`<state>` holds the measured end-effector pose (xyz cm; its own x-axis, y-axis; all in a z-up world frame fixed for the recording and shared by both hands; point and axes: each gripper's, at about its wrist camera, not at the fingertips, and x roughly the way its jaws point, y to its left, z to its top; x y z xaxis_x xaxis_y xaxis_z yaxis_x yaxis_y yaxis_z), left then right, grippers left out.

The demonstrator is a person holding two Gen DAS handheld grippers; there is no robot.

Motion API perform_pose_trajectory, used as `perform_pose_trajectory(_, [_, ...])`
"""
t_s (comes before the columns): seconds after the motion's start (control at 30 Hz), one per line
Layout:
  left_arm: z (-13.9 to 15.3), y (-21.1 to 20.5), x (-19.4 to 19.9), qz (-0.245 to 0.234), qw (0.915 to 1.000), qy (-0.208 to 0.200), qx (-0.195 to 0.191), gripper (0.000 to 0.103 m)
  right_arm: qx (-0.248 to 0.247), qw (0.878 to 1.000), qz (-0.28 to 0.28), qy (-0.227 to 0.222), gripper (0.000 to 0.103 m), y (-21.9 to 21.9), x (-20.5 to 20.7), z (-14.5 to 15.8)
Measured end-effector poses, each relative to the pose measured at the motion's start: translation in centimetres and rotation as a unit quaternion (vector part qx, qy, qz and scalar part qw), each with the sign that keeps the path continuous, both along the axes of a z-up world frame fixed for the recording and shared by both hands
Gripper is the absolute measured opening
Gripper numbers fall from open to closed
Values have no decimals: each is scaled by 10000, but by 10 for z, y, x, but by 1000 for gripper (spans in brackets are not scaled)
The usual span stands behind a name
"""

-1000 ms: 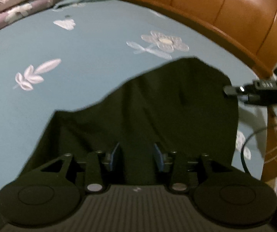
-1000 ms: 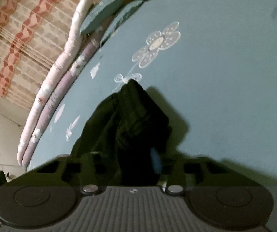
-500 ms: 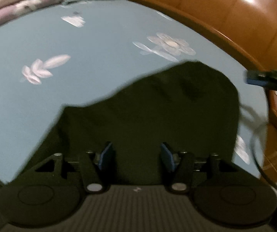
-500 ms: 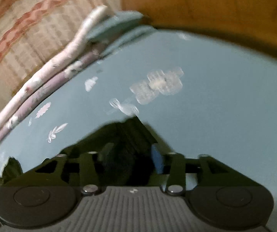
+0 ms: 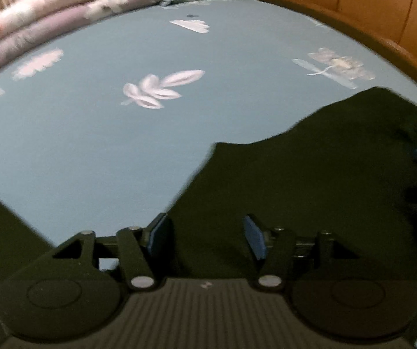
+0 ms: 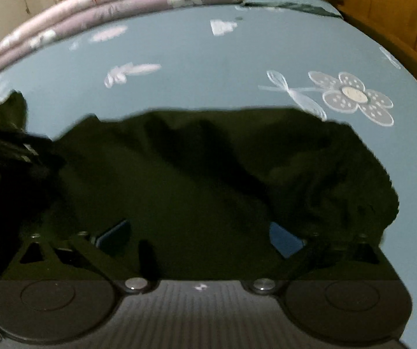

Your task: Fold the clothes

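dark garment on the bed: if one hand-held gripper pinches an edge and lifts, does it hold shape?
Probably not. The dark garment lies rumpled with soft folds, so it likely drapes and sags. It looks thin, probably light. On the smooth blue bedsheet, a push would likely bunch it.

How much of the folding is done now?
Not finished yet. The dark garment lies on the blue bedsheet, still lumpy and bunched at one end. The right claw has just been opening and grips nothing. The left claw is open too, above the cloth. Smoothing and neat folds are probably left.
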<state>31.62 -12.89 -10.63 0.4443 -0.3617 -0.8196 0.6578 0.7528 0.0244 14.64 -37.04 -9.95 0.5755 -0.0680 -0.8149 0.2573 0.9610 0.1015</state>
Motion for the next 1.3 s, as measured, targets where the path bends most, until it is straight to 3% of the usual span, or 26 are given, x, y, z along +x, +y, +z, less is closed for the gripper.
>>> perform_pose_trajectory(0.13, [16,7,-4,-58,9991,163,-399,57,-69,9998,-115,137,103,4,0,-8])
perform_pose_trajectory(0.33, [18,-8,-21,-713,9932,482,-782,60,-592,9979,-73,250,103,20,3,-19])
perform_pose_trajectory(0.5, [-5,-13,-28,-651,9944,686,-463,60,-548,9983,-152,146,103,18,-1,-21])
perform_pose_trajectory(0.73, [8,9,-48,-417,9966,679,-223,67,-762,9970,-24,-128,103,21,-7,-26])
perform_pose_trajectory(0.9, [22,1,-69,-896,9942,545,-250,67,-701,9975,-39,53,103,21,-1,-16])
perform_pose_trajectory(1.03, [19,-11,-83,-1363,9891,563,-32,70,-614,9978,230,63,103,29,-4,-3])
perform_pose_trajectory(1.23, [5,-7,-106,-1422,9862,788,325,74,-808,9911,917,523,103,48,-22,-11])
perform_pose_trajectory(1.3, [5,-3,-116,-1466,9850,845,349,75,-772,9913,961,470,103,47,-33,-10])
